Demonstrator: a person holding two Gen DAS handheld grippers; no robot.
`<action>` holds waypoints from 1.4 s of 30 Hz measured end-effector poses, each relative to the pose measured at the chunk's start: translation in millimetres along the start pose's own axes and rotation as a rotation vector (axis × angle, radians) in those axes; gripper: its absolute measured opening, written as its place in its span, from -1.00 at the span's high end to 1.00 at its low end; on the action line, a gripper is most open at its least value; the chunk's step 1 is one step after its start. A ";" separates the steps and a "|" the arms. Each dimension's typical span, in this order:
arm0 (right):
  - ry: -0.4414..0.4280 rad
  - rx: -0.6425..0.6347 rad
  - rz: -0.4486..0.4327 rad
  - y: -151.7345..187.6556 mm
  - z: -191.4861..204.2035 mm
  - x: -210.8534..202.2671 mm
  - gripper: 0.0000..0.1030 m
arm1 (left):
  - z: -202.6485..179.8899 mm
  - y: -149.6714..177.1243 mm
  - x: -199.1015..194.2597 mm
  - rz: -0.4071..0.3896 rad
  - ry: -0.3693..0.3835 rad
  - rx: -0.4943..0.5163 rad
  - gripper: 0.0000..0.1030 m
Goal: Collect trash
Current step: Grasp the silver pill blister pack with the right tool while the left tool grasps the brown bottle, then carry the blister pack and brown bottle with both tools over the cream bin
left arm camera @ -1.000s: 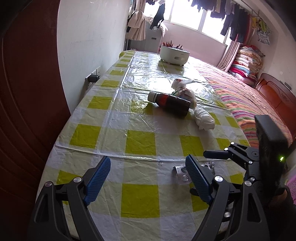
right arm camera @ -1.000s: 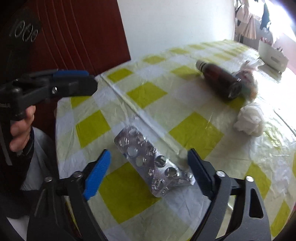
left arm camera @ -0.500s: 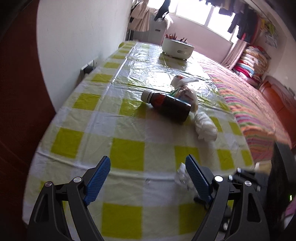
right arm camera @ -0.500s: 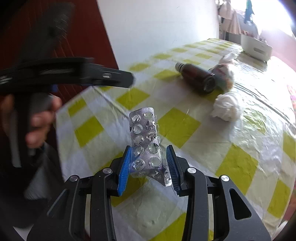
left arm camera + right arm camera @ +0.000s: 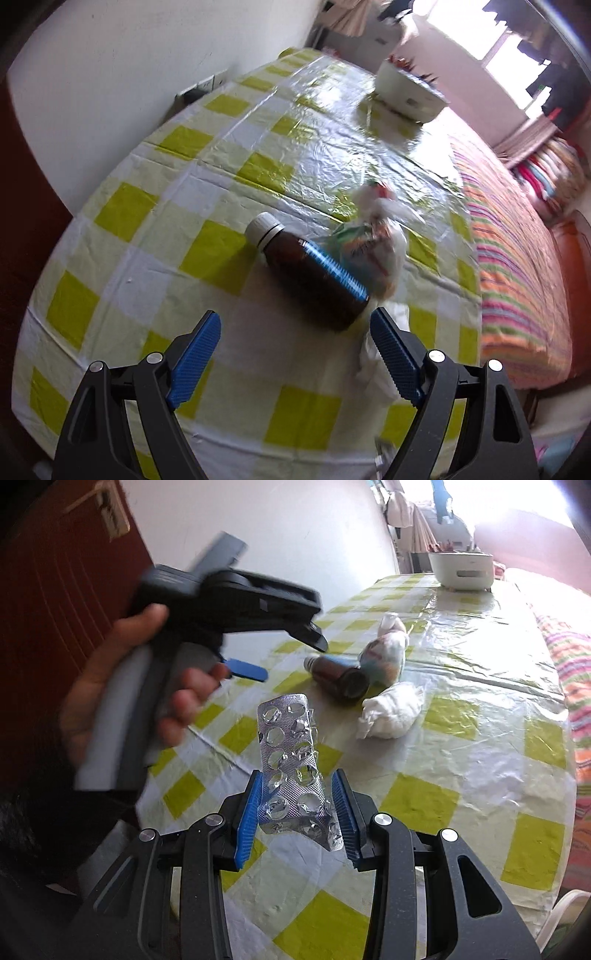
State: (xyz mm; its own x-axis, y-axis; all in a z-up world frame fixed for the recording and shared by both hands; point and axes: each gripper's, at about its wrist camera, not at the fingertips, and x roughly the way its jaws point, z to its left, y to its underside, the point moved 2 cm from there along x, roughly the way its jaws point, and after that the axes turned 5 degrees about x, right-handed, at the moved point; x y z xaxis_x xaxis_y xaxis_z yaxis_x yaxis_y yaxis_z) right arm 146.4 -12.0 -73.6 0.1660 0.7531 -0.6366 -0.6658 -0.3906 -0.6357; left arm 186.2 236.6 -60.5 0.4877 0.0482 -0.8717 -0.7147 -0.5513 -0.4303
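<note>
My right gripper [image 5: 297, 805] is shut on an empty silver blister pack [image 5: 291, 760] and holds it upright above the checked table [image 5: 461, 760]. My left gripper [image 5: 291, 350] is open and empty, just short of a brown bottle with a white cap [image 5: 310, 273] that lies on its side. A tied plastic bag of rubbish [image 5: 373, 240] lies against the bottle. A crumpled white tissue [image 5: 391, 712] lies near the bottle's base [image 5: 351, 683]. The left gripper [image 5: 236, 590] also shows in the right wrist view, held in a hand.
A white pot [image 5: 406, 88] stands at the table's far end. A wall [image 5: 129, 74] with a socket runs along the left. A striped bed [image 5: 517, 258] lies to the right. A dark red door [image 5: 55, 572] is behind the left hand.
My right gripper closed on the blister pack and lifted it off the table. My left gripper moved forward toward the brown bottle and stayed open.
</note>
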 end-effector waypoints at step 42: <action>0.003 0.123 -0.231 4.5 -23.6 -65.1 0.27 | -4.8 45.0 0.9 -0.020 -0.004 0.172 0.18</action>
State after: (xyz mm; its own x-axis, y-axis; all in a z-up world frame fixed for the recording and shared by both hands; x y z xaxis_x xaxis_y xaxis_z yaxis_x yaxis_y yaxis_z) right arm 149.8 -75.3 -45.4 0.3258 0.8132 -0.4822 -0.6933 -0.1413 -0.7067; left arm 156.8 207.8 -79.4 0.5010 0.0615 -0.8633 -0.7802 -0.3997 -0.4812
